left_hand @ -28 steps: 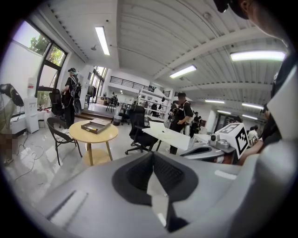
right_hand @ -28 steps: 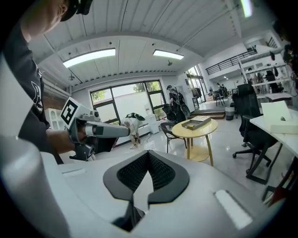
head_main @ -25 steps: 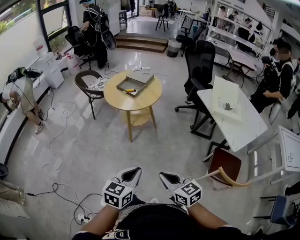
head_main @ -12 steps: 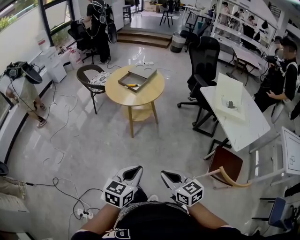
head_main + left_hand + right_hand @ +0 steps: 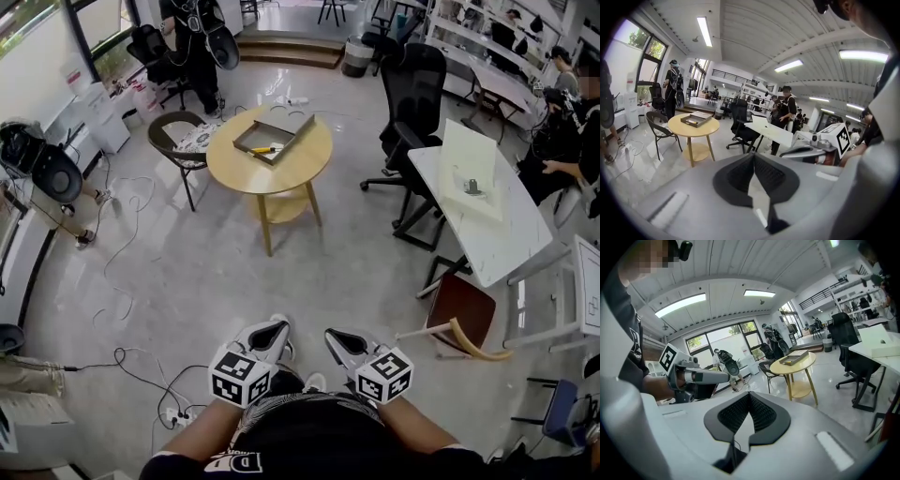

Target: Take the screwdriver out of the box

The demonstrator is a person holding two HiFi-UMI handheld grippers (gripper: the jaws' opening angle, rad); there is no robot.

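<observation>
Far ahead, a shallow grey box (image 5: 272, 136) lies open on a round wooden table (image 5: 281, 173). A yellow-handled screwdriver (image 5: 262, 150) lies inside it. My left gripper (image 5: 271, 330) and right gripper (image 5: 334, 337) are held side by side close to my body, well short of the table. Both are shut with nothing between the jaws. The left gripper view shows its shut jaws (image 5: 753, 155) with the table (image 5: 692, 128) and box (image 5: 696, 118) far off at the left. In the right gripper view the shut jaws (image 5: 749, 394) point toward the table (image 5: 794, 365) and box (image 5: 797, 357).
Loose cables and a power strip (image 5: 173, 415) lie on the floor near my feet. A brown chair (image 5: 178, 141) stands left of the round table. A black office chair (image 5: 412, 89) and a white table (image 5: 492, 234) are at the right. People stand at the left and back.
The round table has come a little nearer and shifted in the head view as I moved forward. Both grippers stay shut, side by side, slightly lower.
</observation>
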